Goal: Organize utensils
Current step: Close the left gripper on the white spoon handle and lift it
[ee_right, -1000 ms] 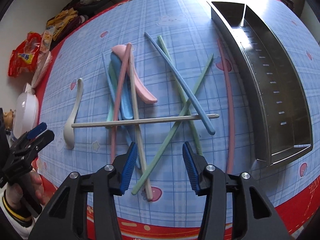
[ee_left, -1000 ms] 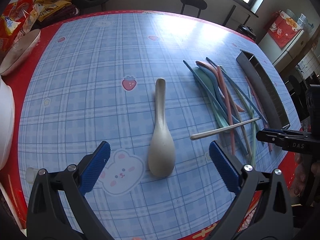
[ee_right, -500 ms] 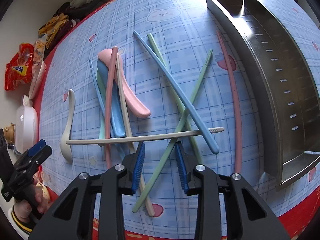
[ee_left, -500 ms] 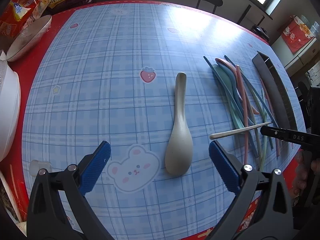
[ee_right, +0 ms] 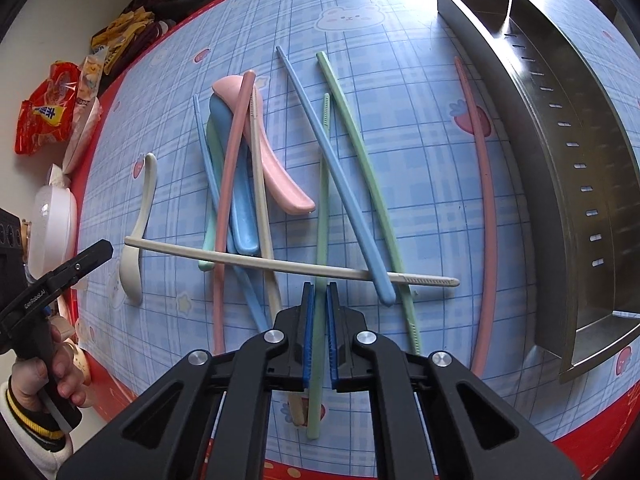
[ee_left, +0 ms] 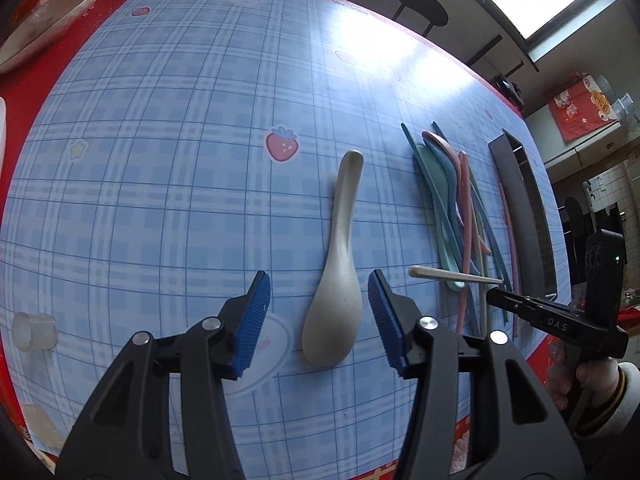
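The steel tray (ee_right: 560, 184) at far right holds nothing visible, so sorting looks barely begun. The chopstick-and-spoon pile (ee_right: 280, 208) lies loose mid-table. The right gripper (ee_right: 319, 300) pinches a green chopstick (ee_right: 321, 216) (near end), while the left gripper (ee_left: 318, 312) gapes around the beige spoon (ee_left: 334, 280).
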{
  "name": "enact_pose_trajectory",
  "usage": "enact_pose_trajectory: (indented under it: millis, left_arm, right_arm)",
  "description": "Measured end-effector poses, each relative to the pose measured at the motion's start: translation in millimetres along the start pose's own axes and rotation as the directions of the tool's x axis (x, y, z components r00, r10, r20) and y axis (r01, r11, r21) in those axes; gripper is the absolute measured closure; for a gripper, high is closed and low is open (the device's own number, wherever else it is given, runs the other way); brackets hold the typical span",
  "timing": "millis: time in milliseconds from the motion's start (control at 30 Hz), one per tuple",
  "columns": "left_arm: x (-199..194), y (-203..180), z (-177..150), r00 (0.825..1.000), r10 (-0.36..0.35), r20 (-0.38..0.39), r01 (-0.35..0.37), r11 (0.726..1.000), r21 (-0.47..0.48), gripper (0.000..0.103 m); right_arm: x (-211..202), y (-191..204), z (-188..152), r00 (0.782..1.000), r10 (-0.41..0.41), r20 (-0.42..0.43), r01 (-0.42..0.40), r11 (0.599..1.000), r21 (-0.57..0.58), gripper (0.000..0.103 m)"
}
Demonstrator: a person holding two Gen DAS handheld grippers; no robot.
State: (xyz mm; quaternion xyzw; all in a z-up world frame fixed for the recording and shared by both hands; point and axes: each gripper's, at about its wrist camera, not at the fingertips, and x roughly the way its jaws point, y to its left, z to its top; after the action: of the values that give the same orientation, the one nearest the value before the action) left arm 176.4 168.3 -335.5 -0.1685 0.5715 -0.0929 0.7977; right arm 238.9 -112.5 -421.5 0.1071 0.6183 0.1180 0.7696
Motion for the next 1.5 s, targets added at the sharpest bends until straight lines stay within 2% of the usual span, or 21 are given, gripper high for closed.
enact_pose_trajectory:
  millis: [33,133,400,433,467,667,833,900,1000,1200,1500]
  left_arm:
    - [3.4,-1.1,1.2,1.000,-0.005,-0.006,0.005,1.000,0.000,0.052]
    - [13.0,-5.2,3.2,0.999,-0.032,-0.024,0.032,0.999,0.009,0.063]
    - [28.4,-5.5,9.1,0.994,-0.104,-0.020,0.103,0.993,-0.054,0.063]
    - [29.1,-6.5,9.1,0.995,-0.100,-0.019,0.099,0.994,-0.050,0.066]
    - [29.3,-6.4,7.9,0.996,-0.084,-0.026,0.083,0.996,-0.035,0.077]
    - [28.6,-25.4,-1.4,0.998,-0.051,-0.029,0.053,0.996,0.078,0.083]
    - [31.2,-55.2,-5.8,0.994,-0.084,-0.066,0.094,0.982,0.163,0.092]
    - [35.7,-67.0,-10.5,0.993,-0.078,-0.091,0.096,0.974,0.205,0.093]
    - [44.3,-75.2,-16.0,0.995,-0.020,-0.094,0.043,0.969,0.245,0.090]
    - [53.6,-74.3,-10.8,0.996,0.029,-0.082,-0.009,0.972,0.236,0.082]
    - [58.5,-76.3,2.5,0.997,0.046,-0.059,-0.031,0.972,0.233,0.084]
  right_arm:
    - [-0.4,-0.1,-0.3,1.000,-0.002,0.001,0.002,1.000,-0.003,0.096]
    - [-1.0,-2.6,-1.0,1.000,0.004,0.005,-0.004,1.000,-0.001,0.096]
    - [-1.3,-2.4,-1.2,1.000,0.013,0.010,-0.013,1.000,0.004,0.096]
    - [-1.5,-2.9,-1.4,1.000,0.014,0.010,-0.014,1.000,0.004,0.096]
    - [-2.3,-4.1,-2.1,1.000,0.015,0.011,-0.015,1.000,0.004,0.096]
    - [-3.2,-5.7,-2.9,1.000,0.023,0.013,-0.024,1.000,0.010,0.096]
    - [-3.1,-5.2,-2.8,1.000,0.021,0.015,-0.021,1.000,0.008,0.096]
    - [-3.1,-6.0,-3.1,1.000,0.026,0.015,-0.026,1.000,0.011,0.096]
    - [-3.5,-7.1,-3.6,0.999,0.029,0.017,-0.030,0.999,0.013,0.096]
    - [-4.9,-7.9,-4.4,0.999,0.031,0.022,-0.031,0.999,0.011,0.096]
    - [-6.7,-8.2,-8.4,0.999,0.033,0.044,-0.033,0.999,0.003,0.097]
